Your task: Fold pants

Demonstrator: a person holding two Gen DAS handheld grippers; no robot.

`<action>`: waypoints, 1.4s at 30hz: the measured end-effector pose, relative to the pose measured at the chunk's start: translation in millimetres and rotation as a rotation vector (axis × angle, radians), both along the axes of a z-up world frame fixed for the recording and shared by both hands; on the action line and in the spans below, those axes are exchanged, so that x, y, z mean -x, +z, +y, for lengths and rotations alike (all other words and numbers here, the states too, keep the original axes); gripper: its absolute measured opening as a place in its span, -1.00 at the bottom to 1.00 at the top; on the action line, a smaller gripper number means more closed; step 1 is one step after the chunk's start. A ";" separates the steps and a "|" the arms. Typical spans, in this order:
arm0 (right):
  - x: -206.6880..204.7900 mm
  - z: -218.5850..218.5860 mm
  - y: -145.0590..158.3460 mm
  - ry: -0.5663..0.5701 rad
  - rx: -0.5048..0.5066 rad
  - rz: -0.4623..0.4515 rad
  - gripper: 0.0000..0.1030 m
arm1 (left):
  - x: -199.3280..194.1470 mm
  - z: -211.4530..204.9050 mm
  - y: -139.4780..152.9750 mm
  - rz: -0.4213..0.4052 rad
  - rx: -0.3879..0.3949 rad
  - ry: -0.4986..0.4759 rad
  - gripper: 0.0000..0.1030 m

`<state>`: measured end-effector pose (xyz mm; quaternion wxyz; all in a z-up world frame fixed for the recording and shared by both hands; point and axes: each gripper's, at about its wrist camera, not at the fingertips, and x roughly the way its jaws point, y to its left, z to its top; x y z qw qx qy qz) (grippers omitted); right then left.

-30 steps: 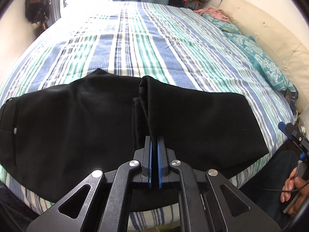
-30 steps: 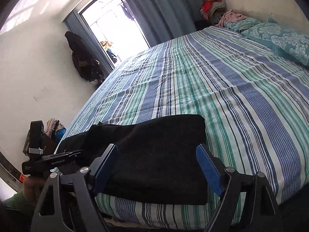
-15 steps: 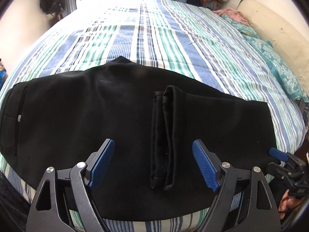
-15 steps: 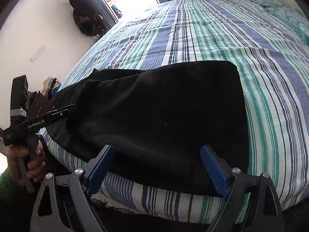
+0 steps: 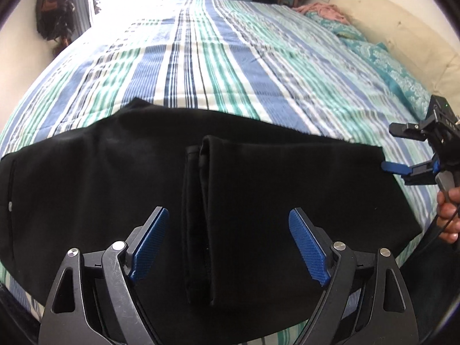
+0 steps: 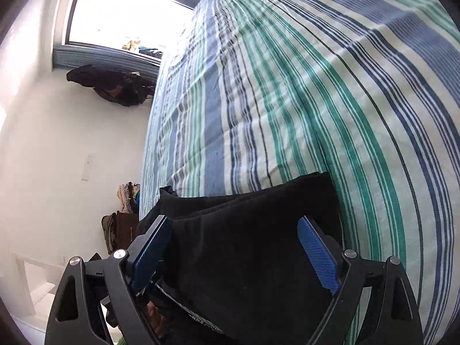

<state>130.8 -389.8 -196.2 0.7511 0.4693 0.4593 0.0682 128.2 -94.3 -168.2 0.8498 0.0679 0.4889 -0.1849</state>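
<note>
The black pants [image 5: 258,189] are laid across the near edge of the striped bed [image 5: 218,66], legs doubled back so the hems [image 5: 198,218] sit mid-garment, probably for another fold. The left gripper [image 5: 228,244] is hovering above those hems, jaws opening, nothing pinched. The right gripper [image 6: 234,254] is spread wide (tilted sideways) at the folded end [image 6: 258,230], cloth between the pads but not squeezed.

Beyond the black pants [image 5: 120,189], toward twelve o'clock, the striped bedspread [image 5: 218,66] lies bare and passable. At two o'clock, pillows [image 5: 394,69] and a cream headboard [image 5: 402,31] block the way. A raised fold [image 5: 201,201] crosses the pants centrally.
</note>
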 end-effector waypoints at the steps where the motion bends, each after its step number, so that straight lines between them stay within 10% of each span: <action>1: -1.3 0.0 -9.3 -0.020 0.002 0.020 0.70 | -0.2 0.7 -7.7 0.022 -0.022 0.007 0.64; 9: 47.8 9.9 46.1 0.008 -0.086 -0.126 0.71 | 10.2 22.7 -7.2 0.016 0.019 0.026 0.67; 18: 96.5 26.4 -6.0 -0.032 -0.179 0.015 0.58 | 13.5 22.3 -9.3 0.002 0.000 0.017 0.69; 25: 37.5 6.7 49.2 -0.001 0.105 -0.049 0.60 | 13.1 23.7 -10.1 0.002 0.004 0.023 0.70; 30: 5.6 8.4 2.9 0.044 0.241 0.147 0.60 | 13.9 26.0 -10.5 0.000 0.006 0.018 0.71; 38: 77.8 28.1 43.0 0.017 0.289 -0.022 0.62 | 11.8 22.7 -13.3 -0.005 -0.001 0.016 0.82; 42: 98.2 43.1 11.7 0.032 0.302 0.052 0.75 | 13.4 22.4 -14.7 -0.014 -0.003 0.008 0.85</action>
